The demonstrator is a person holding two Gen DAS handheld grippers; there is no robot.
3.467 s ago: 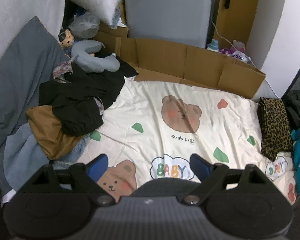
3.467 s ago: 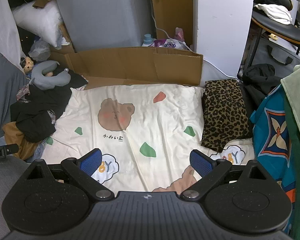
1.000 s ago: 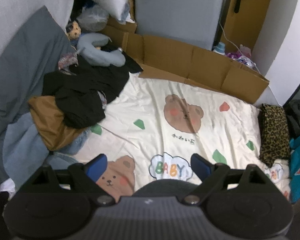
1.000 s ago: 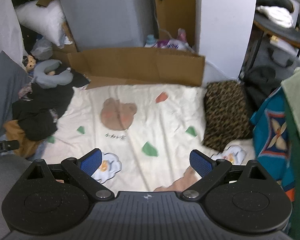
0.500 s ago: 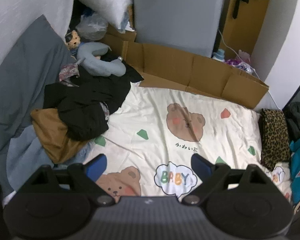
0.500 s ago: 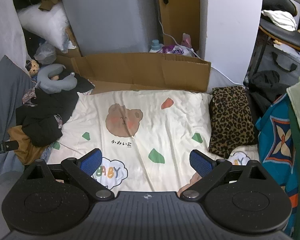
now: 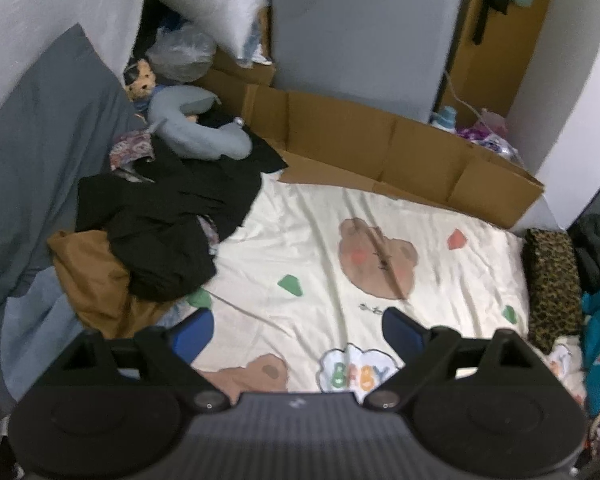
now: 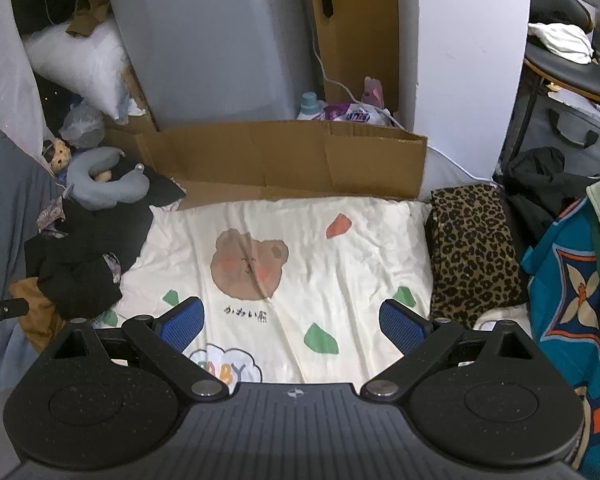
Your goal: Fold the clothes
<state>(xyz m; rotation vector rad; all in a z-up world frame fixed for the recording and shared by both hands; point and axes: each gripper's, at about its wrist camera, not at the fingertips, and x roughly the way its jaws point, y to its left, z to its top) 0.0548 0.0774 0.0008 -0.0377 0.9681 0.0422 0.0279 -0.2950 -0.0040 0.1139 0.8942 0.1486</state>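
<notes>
Both views shifted; gripper (image 7: 298, 330) wide, empty.

A bedsheet (image 8: 340, 256) covers the middle of the bed. Along its left edge lies a heap of clothes (image 7: 160, 216), with a neck pillow (image 7: 196, 132) resting on the heap's far end and a doll (image 8: 58, 154) just behind that. A flattened cardboard box (image 8: 292, 160) stands along the sheet's far edge, and behind it a fridge (image 8: 216, 48). A folded garment (image 8: 474, 248) lies on the sheet's right edge. A bag (image 8: 568, 292) sits to the right of that.
</notes>
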